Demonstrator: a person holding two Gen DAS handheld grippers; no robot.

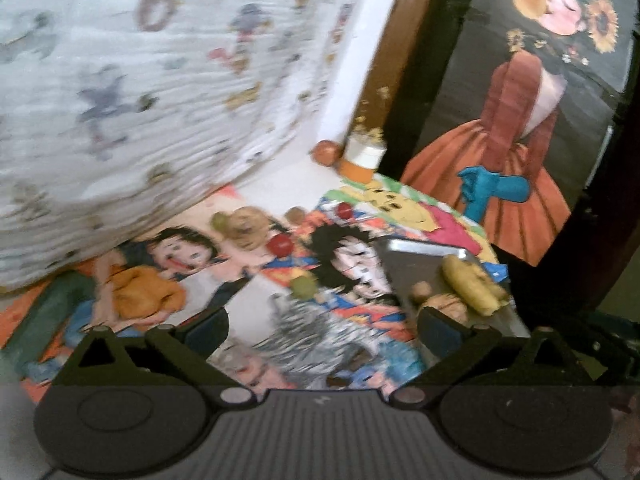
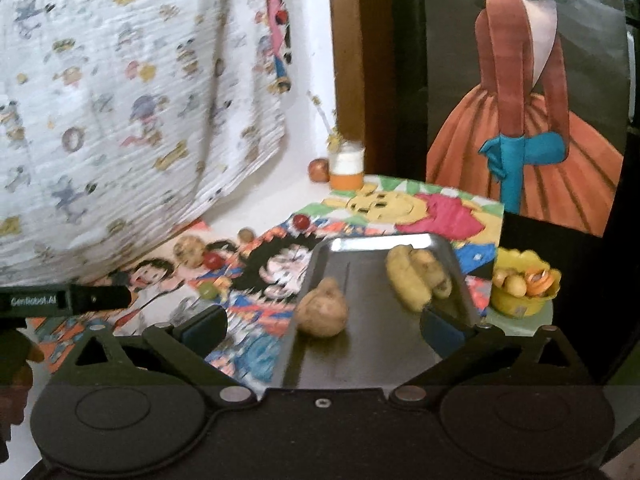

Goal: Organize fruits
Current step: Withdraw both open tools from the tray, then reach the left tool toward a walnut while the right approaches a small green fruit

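A: What stands between the fingers of the right gripper (image 2: pixel 324 330)?

B: Nothing; they are spread wide over the metal tray (image 2: pixel 380 344). The tan lumpy fruit (image 2: pixel 322 314) sits at centre, the bananas (image 2: pixel 416 278) just beside the right finger. Bare tray floor lies between them.

A: And toward the left of the frame?

B: The left gripper (image 2: pixel 68 300) juts in at mid left. Beyond, the green fruit (image 2: pixel 208 290) and red fruit (image 2: pixel 213 260) lie apart on the picture mat (image 2: pixel 256 344), with gaps. The printed cloth (image 2: pixel 120 120) hangs over the upper left, and the orange-and-white cup (image 2: pixel 346 168) stands at the back.
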